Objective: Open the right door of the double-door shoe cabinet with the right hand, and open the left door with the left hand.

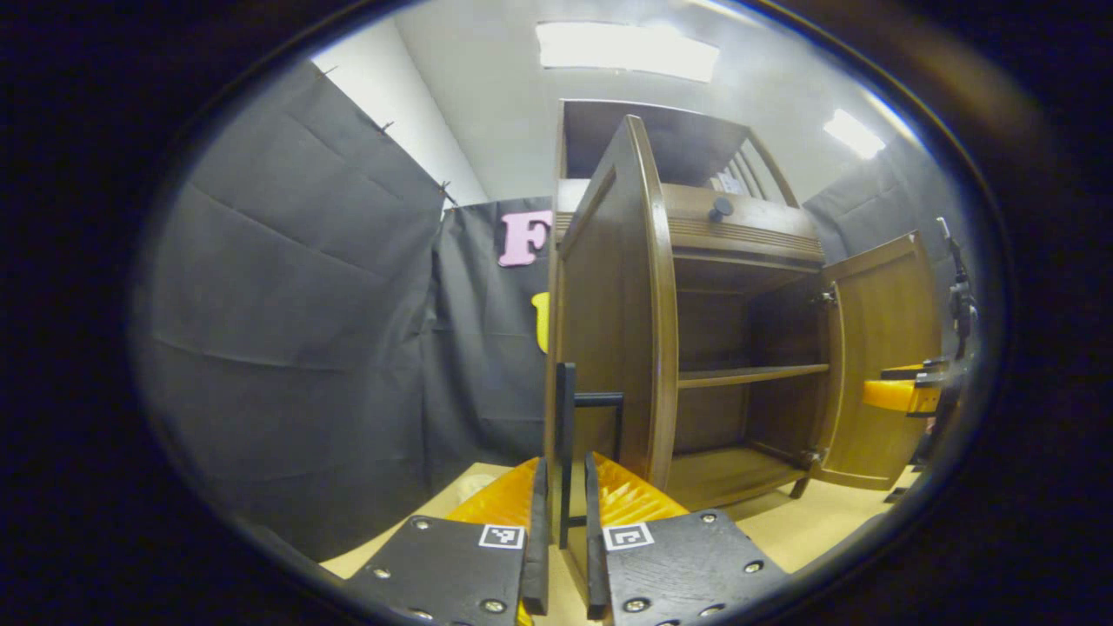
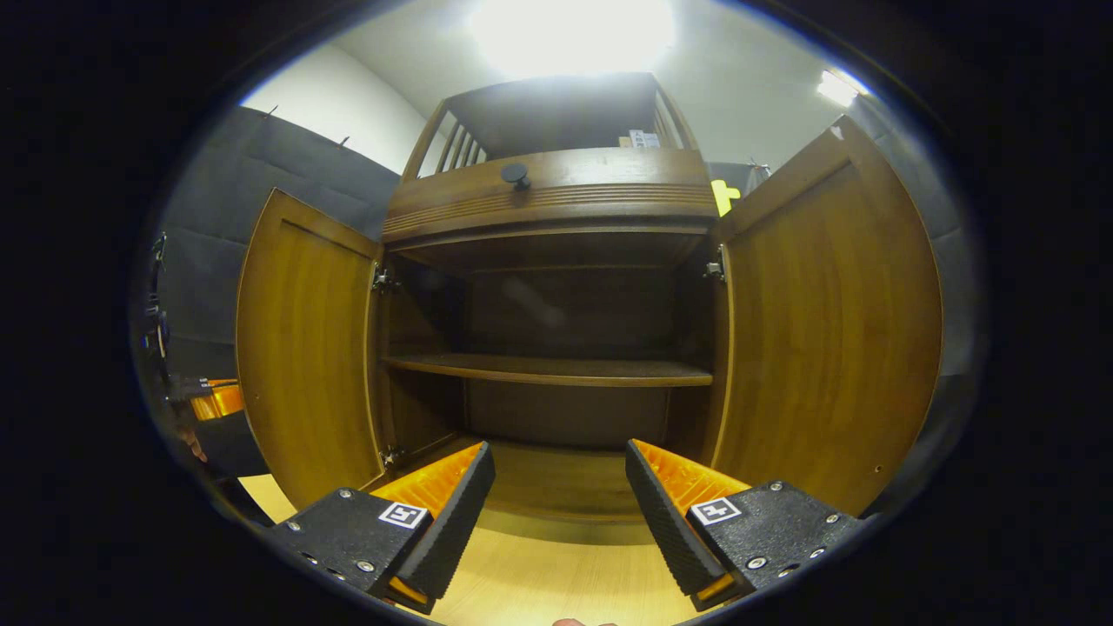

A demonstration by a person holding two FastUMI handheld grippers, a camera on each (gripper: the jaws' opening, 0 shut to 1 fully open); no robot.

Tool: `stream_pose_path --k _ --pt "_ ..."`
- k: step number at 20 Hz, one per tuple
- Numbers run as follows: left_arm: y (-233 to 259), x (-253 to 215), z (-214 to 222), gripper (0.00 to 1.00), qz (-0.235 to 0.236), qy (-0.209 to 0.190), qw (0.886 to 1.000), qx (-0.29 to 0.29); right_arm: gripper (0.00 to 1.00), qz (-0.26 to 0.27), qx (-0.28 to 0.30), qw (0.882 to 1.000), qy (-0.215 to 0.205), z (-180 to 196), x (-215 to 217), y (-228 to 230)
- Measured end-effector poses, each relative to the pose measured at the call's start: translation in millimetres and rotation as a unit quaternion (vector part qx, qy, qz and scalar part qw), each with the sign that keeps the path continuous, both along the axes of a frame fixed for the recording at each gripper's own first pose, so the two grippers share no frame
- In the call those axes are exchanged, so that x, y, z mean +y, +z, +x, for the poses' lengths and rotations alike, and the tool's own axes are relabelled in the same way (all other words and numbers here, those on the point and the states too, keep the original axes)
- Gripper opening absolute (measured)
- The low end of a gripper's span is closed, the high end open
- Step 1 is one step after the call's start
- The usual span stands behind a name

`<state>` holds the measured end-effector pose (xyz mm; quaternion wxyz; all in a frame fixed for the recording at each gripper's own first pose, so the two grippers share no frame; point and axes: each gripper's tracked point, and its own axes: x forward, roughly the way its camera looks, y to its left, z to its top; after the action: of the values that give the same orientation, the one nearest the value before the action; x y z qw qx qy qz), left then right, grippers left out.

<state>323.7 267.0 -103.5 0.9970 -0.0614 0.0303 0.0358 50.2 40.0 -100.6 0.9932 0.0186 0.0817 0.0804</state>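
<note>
The brown wooden shoe cabinet has both doors swung out. In the left gripper view the left door stands edge-on right in front of me, and my left gripper is shut on its black bar handle. The right door stands open farther right, with the right gripper beside it. In the right gripper view my right gripper is open and holds nothing, facing the cabinet's inside between the left door and the right door. The left gripper shows beyond the left door's edge.
Inside is one shelf above the bottom board. A drawer front with a round dark knob sits above the opening. The cabinet stands on a light wooden floor. Black cloth walls close the booth on the left.
</note>
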Motion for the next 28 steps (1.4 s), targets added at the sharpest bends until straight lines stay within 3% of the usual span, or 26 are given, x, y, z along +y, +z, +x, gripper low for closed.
stream_pose_path --k 1,3,4,6,7,13,15,18,20,25,28 --pt "-5 1 -2 0.11 -0.01 -0.004 1.0 0.005 0.94 -0.001 0.0 1.0 0.002 -4 4 -1" --pt "-9 13 -3 0.12 -0.003 0.007 1.0 0.009 0.94 -0.002 0.001 1.0 0.003 -6 12 -1" --pt "-7 26 -7 0.18 0.005 0.028 1.0 0.008 0.94 -0.004 0.003 1.0 0.002 -9 14 -2" --pt "-8 47 -6 0.03 0.017 0.075 0.997 0.011 0.94 -0.009 0.001 1.0 0.003 -17 19 -3" --pt "-5 48 -6 0.07 0.015 0.079 0.997 0.01 0.94 -0.01 -0.001 1.0 0.004 -21 20 -4" --pt "11 53 -15 0.04 0.043 0.117 0.992 -0.006 0.94 0.0 -0.008 1.0 -0.002 -47 15 0" --pt "34 47 -22 0.07 0.051 0.125 0.991 -0.018 0.94 0.001 -0.015 1.0 0.001 -58 14 7" --pt "67 27 -62 0.04 0.068 0.148 0.986 -0.032 0.92 -0.009 -0.037 0.999 -0.008 -73 5 32" --pt "83 -7 -53 0.12 0.073 0.125 0.989 -0.043 0.94 -0.01 -0.032 0.999 -0.014 -79 -2 36" --pt "106 -97 -22 0.94 0.019 0.041 0.996 -0.075 0.92 -0.005 -0.021 0.999 -0.03 -87 -14 39" --pt "90 -143 1 0.96 -0.034 -0.013 0.998 -0.053 0.94 -0.014 -0.026 0.999 -0.038 -98 -18 41"
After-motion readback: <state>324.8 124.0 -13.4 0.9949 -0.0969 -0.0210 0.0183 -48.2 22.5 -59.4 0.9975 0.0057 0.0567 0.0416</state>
